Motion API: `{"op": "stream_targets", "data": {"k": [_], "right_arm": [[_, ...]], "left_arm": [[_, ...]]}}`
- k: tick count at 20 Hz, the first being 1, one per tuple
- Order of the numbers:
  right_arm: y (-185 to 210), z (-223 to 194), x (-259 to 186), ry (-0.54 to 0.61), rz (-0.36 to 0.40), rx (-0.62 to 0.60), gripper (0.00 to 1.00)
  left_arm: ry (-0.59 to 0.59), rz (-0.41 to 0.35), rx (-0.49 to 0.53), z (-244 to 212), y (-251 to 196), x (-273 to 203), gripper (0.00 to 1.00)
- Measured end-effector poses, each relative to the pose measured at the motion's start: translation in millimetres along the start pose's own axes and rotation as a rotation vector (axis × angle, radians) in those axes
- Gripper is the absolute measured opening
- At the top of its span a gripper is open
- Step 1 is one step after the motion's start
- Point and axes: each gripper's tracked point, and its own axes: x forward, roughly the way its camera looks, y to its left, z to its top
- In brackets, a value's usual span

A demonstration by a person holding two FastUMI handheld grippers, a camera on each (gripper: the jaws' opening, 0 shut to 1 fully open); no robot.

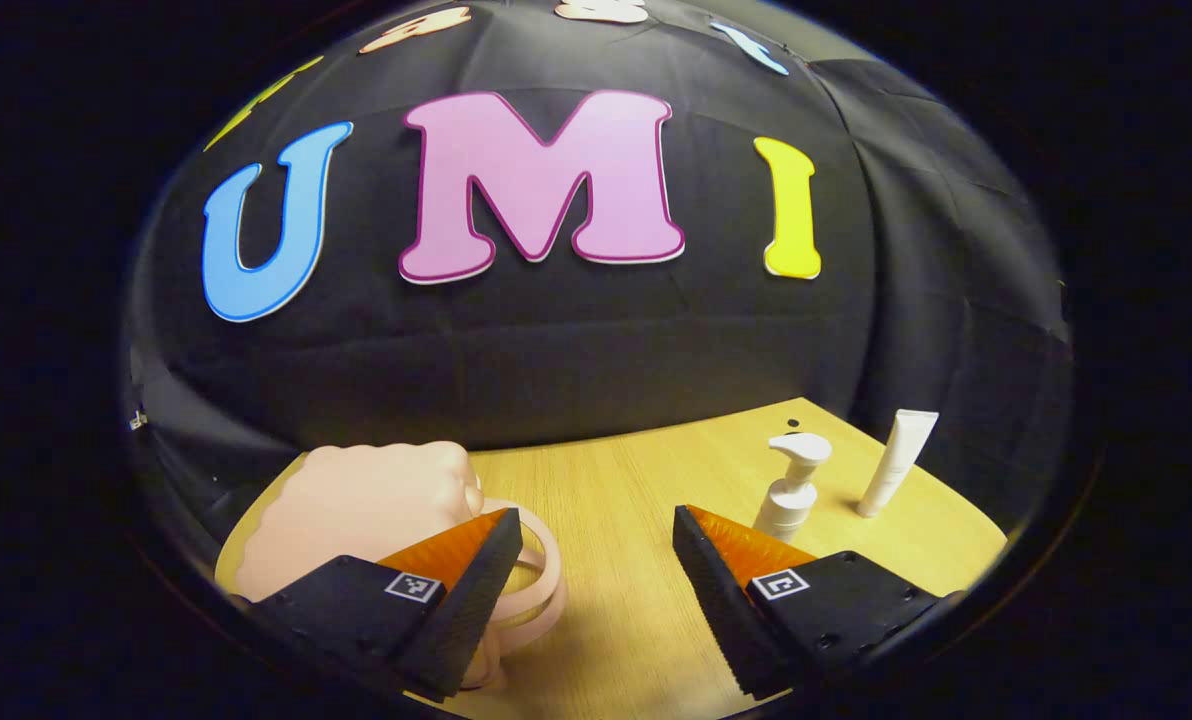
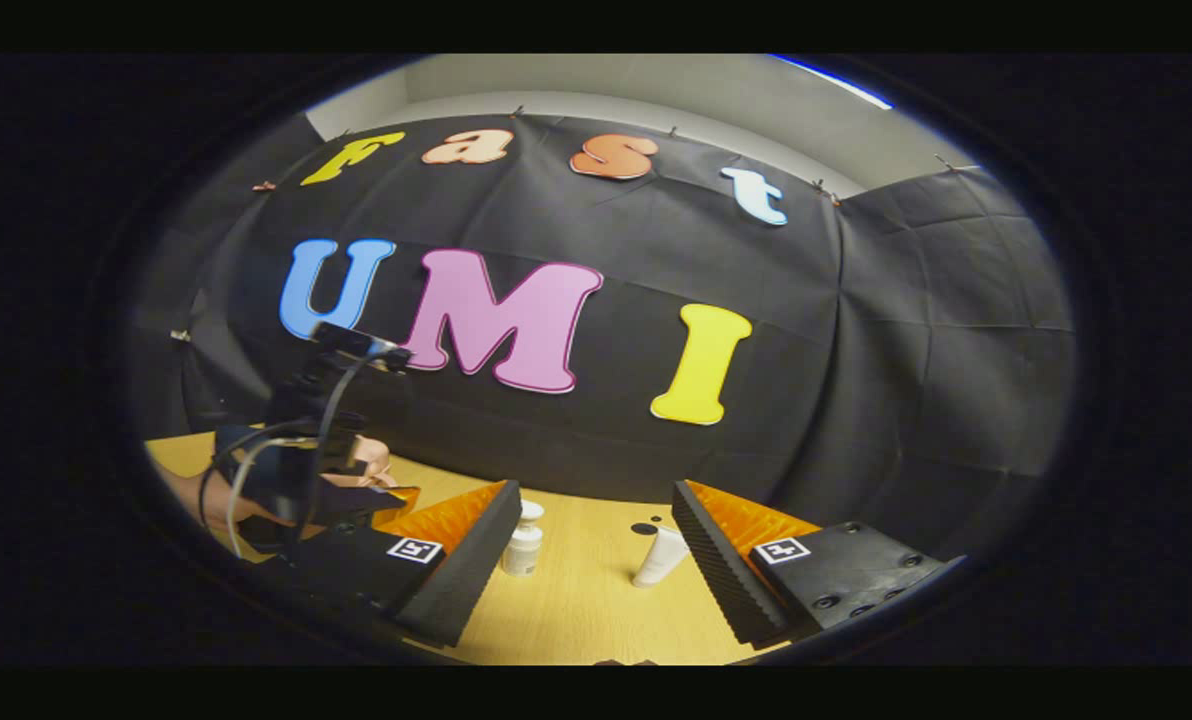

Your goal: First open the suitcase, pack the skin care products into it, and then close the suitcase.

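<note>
A small pink suitcase (image 1: pixel 356 500), closed, lies on the wooden table (image 1: pixel 606 480) at the near left, its looped handle (image 1: pixel 544 585) toward the middle. My left gripper (image 1: pixel 596 545) is open just above the table, and its left finger hides part of the case and handle. A white pump bottle (image 1: pixel 794 487) and a white tube (image 1: pixel 900 460) stand upright at the right. My right gripper (image 2: pixel 596 525) is open with nothing in it. Beyond it stand the pump bottle (image 2: pixel 523 540) and the tube (image 2: pixel 660 556). The left gripper (image 2: pixel 306 450) appears farther off, held by a hand.
The booth's black cloth wall closes off the back and right of the table (image 2: pixel 576 600). A small dark hole (image 2: pixel 643 528) marks the tabletop near the tube. Bare wood lies between the suitcase and the bottle.
</note>
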Motion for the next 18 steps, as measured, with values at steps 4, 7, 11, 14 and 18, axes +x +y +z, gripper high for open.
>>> {"op": "stream_targets", "data": {"k": [4,7,11,14,18], "right_arm": [[3,-18,10,0.042,0.042,-0.008,0.96],[2,-23,16,0.059,0.045,0.030,0.96],[-4,-33,23,0.099,0.027,0.094,0.96],[-11,-36,25,0.106,0.008,0.104,0.96],[-11,-40,18,0.130,0.002,0.097,0.96]], "left_arm": [[0.134,0.053,-0.046,-33,1,49,0.97],[0.229,0.139,-0.042,-52,13,66,0.97],[0.348,0.205,0.001,-77,21,81,0.95],[0.406,0.214,0.043,-91,31,90,0.84],[0.429,0.195,-0.051,-92,47,91,0.39]]}}
